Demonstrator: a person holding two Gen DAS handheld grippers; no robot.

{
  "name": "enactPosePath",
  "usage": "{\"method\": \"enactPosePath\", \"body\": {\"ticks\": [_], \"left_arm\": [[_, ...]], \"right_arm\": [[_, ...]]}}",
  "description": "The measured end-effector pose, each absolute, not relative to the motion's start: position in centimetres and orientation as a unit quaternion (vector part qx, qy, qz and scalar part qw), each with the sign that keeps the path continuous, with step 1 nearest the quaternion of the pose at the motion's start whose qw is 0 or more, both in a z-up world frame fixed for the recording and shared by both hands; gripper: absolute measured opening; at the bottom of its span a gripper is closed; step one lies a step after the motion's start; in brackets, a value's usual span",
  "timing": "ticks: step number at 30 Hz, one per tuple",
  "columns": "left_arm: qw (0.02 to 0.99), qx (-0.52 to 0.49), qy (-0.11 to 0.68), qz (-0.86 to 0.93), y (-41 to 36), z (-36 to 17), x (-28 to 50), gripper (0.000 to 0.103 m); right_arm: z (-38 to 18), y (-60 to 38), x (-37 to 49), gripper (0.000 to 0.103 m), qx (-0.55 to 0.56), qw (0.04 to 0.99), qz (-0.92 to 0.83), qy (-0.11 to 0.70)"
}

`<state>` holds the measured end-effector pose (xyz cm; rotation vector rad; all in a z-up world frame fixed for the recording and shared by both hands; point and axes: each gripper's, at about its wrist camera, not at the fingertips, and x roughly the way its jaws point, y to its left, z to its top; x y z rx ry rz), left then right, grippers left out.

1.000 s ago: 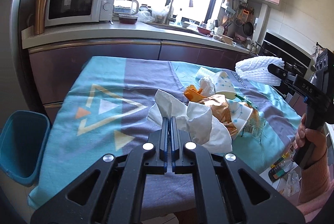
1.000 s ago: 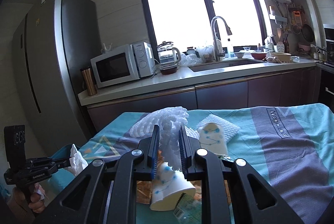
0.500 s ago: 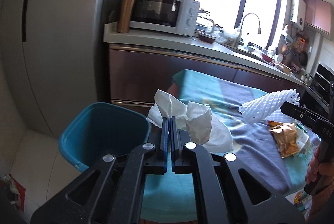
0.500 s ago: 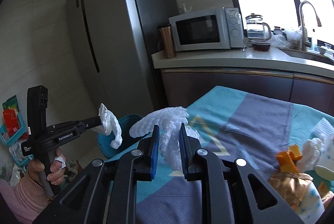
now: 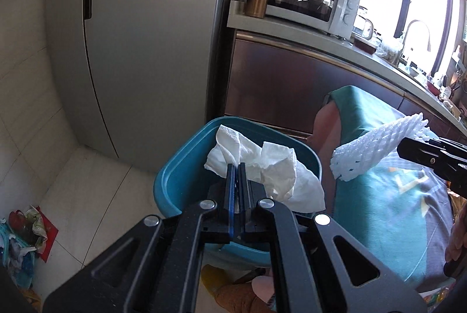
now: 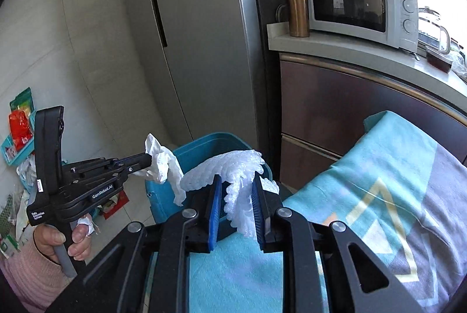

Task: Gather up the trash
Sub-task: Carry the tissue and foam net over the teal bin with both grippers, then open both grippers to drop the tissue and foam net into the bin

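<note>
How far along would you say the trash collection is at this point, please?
Done: both pieces are picked up. In hand: the left tool grips a crumpled tissue over the teal bin; the right tool grips foam netting beside it. Left: dropping both in.

White foam net (image 6: 233, 184) in right gripper (image 6: 235, 205)

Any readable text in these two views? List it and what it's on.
"GenRobot.AI": side of the left gripper, seen from the right wrist view.
"Data Acquisition System": small print on the same gripper's body, near the handle.
Microwave brand above its dials: too small to read.
Packets on the floor: print blurred.
</note>
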<state>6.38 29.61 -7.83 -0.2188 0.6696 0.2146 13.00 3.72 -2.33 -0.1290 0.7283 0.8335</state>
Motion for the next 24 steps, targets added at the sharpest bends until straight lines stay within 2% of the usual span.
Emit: {"method": "enactPosePath", "body": {"ticks": [11,14,24], "left_arm": [[0.916,-0.094,0.37,0.127,30.3,-10.9,8.7,0.005],[0.911,-0.097,0.379,0.128,30.3,-11.7,9.6,0.006],[0.912,-0.112,0.372,0.13,30.2,-12.1,9.2,0.019]], "right_arm": [[-6.0,9.6,15.5,0.023,-0.112,0.819,0.386,0.41],[-6.8,10.5,15.8,0.028,-0.125,0.81,0.385,0.425],[-7.4,9.9,16.0,0.049,-0.11,0.809,0.38,0.436]]}}
